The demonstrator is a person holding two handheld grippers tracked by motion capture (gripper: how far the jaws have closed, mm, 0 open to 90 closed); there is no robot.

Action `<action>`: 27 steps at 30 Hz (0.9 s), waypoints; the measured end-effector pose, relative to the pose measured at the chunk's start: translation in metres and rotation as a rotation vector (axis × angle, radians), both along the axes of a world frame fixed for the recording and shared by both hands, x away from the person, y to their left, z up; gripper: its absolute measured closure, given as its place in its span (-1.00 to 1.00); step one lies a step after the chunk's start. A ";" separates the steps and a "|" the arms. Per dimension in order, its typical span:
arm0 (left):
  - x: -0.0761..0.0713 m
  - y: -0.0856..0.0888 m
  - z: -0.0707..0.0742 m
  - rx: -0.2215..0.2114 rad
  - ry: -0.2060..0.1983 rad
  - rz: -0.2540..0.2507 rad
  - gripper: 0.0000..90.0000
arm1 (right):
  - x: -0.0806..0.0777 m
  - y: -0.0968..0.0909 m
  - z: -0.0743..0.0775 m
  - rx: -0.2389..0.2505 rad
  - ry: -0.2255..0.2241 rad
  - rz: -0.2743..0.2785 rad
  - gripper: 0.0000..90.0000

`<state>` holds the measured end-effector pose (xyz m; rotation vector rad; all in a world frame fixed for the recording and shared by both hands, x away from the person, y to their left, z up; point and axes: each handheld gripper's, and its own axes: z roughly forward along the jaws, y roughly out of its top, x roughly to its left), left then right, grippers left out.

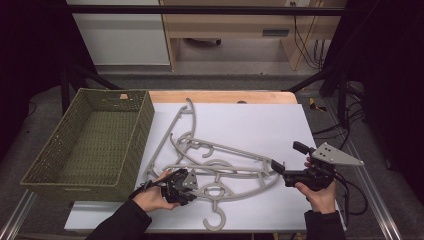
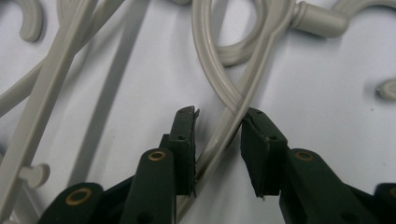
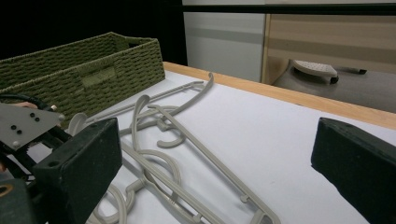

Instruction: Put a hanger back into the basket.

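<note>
A heap of grey plastic hangers (image 1: 215, 160) lies tangled on the white sheet covering the table (image 1: 260, 125), around the middle of the high view, with one hook (image 1: 215, 220) sticking out toward six o'clock. The green woven basket (image 1: 90, 140) sits at nine o'clock from the heap, just beside it.

The left claw (image 1: 192, 180) is low at the heap's seven o'clock edge. In the left gripper view its jaws straddle a thin hanger bar (image 2: 224, 130) where two grey rods cross; the left pad (image 2: 187, 140) lies against the bar while the right pad (image 2: 257, 149) stands just off it with a sliver of daylight between, so the claw is narrowed round the bar but not clamped on it.

The right claw (image 1: 282, 160) is held at three o'clock of the heap, just off the hangers' outer curve, pointing toward nine o'clock. In the right gripper view its two black pads (image 3: 79, 158) stand wide apart with nothing between them, the hangers (image 3: 177, 158) and basket (image 3: 84, 70) lying beyond
</note>
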<state>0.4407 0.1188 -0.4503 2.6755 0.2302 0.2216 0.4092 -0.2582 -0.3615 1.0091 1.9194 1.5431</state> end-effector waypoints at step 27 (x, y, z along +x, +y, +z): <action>-0.006 -0.018 0.000 0.054 0.039 -0.067 0.58 | 0.000 0.000 0.001 0.007 0.003 0.005 -0.95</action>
